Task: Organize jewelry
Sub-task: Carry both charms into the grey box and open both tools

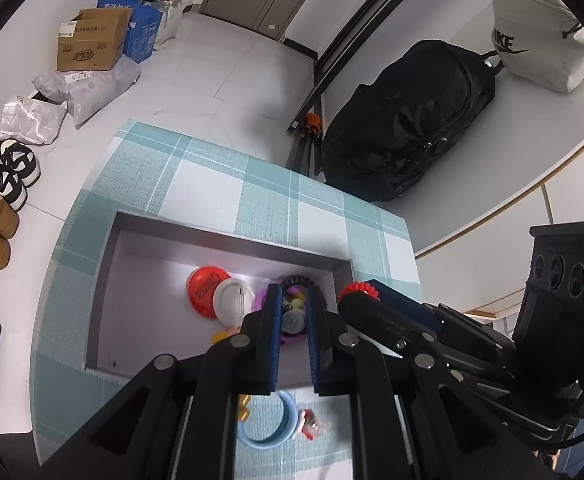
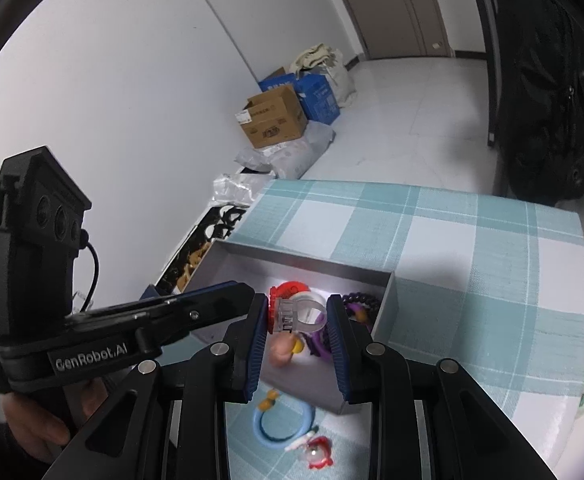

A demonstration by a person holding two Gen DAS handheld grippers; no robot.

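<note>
A grey open box (image 1: pixel 228 242) on the checked cloth holds an orange-red round badge (image 1: pixel 204 288), a white badge (image 1: pixel 232 300), a dark bead bracelet (image 1: pixel 298 280) and purple pieces. My left gripper (image 1: pixel 294 312) hangs over the box, jaws slightly apart with nothing between them. My right gripper (image 2: pixel 296 320) is shut on a clear plastic ring with a red flower top (image 2: pixel 292 314), held above the box (image 2: pixel 292 258). A light blue bangle (image 2: pixel 282 424) and a red-and-white ring (image 2: pixel 318 456) lie on the cloth in front of the box.
The checked cloth (image 1: pixel 272 200) covers a small table. Shoes (image 1: pixel 8 176), cardboard boxes (image 1: pixel 92 40) and plastic bags lie on the floor to the left. A black backpack (image 1: pixel 412 120) and a white bag (image 1: pixel 540 36) sit on a white surface at right.
</note>
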